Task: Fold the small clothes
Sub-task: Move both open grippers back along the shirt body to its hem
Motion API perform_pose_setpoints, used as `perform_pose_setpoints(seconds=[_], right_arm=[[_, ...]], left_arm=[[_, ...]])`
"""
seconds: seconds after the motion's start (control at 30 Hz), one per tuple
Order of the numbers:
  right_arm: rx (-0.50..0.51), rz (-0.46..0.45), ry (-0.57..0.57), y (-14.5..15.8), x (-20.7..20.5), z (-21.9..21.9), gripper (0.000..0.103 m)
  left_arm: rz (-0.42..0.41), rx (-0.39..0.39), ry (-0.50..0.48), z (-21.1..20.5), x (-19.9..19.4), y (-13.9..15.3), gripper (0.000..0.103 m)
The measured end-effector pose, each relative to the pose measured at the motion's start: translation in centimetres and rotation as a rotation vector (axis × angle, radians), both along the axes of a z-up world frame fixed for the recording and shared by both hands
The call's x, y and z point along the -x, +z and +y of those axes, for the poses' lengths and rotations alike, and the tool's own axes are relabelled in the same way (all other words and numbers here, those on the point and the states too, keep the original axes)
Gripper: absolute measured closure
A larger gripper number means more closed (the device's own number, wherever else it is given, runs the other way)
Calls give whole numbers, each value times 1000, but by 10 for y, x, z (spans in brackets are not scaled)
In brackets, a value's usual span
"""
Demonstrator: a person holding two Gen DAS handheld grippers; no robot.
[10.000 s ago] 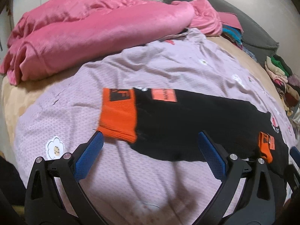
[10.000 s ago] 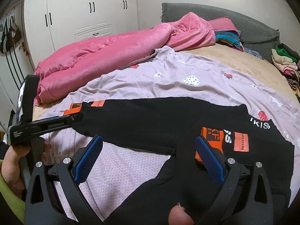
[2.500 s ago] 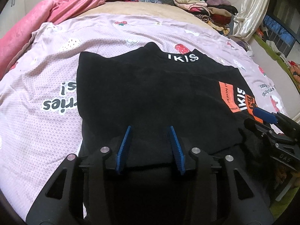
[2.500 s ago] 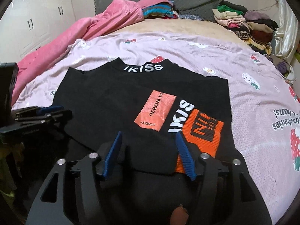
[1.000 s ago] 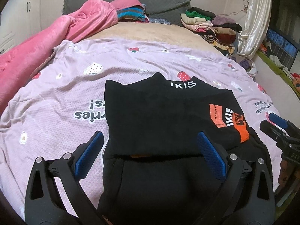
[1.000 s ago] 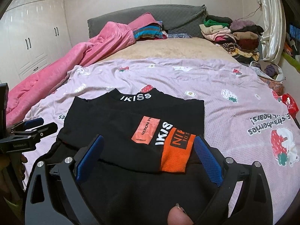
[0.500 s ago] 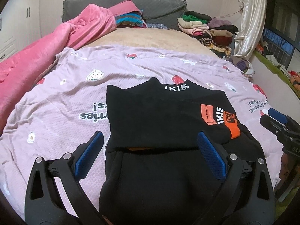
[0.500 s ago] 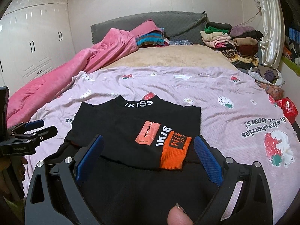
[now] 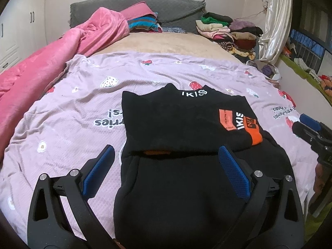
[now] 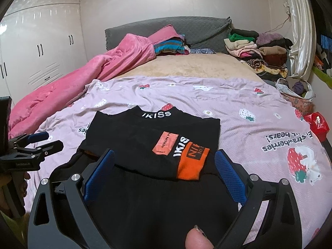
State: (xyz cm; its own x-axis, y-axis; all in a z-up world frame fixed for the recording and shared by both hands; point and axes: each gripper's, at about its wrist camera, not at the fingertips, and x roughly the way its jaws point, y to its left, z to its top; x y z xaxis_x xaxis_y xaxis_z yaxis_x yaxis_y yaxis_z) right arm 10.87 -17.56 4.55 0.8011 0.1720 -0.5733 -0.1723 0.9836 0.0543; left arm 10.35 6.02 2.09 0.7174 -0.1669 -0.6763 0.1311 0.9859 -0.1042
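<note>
Black sweater point(image 9: 186, 124) spread on the lilac strawberry-print sheet point(image 9: 68, 112) near the foot edge of the bed, white-lettered collar toward the headboard, lower body toward the near edge. Sleeves folded in across the chest, one orange cuff point(image 10: 192, 164) lying on top by an orange patch point(image 10: 165, 143), a sliver of the other cuff peeping out under the fold on the opposite side. Left gripper point(image 9: 166, 168) poised over the near half of the garment, jaws wide and empty; right gripper point(image 10: 164, 172) likewise, jaws wide, nothing between them, thumb tip visible at the bottom of its view. Probably soft, thick knit: light, limp, no stiffness, likely to sag and drag its folded sleeves out of place if lifted from one point only. Best taken, by this judgement, at the two corners of the hem at the near edge, pinching both layers together, then carried up and over toward the collar in one even sweep. Some risk of the upper cuff sliding off sideways during the fold. Pink blanket point(image 10: 87, 76) heaped along the left side of the bed, folded clothes stacked point(image 10: 257, 47) at the far right corner by the headboard, both well apart from the sweater.
</note>
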Motion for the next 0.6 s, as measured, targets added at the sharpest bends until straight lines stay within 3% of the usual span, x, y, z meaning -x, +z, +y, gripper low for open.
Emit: perform_pose_setpoints(seconds=[0.6], right_arm=[[17,-3,8,-1,32,-11,7]], left_arm=[[28,5,58,24,36,-8,10]])
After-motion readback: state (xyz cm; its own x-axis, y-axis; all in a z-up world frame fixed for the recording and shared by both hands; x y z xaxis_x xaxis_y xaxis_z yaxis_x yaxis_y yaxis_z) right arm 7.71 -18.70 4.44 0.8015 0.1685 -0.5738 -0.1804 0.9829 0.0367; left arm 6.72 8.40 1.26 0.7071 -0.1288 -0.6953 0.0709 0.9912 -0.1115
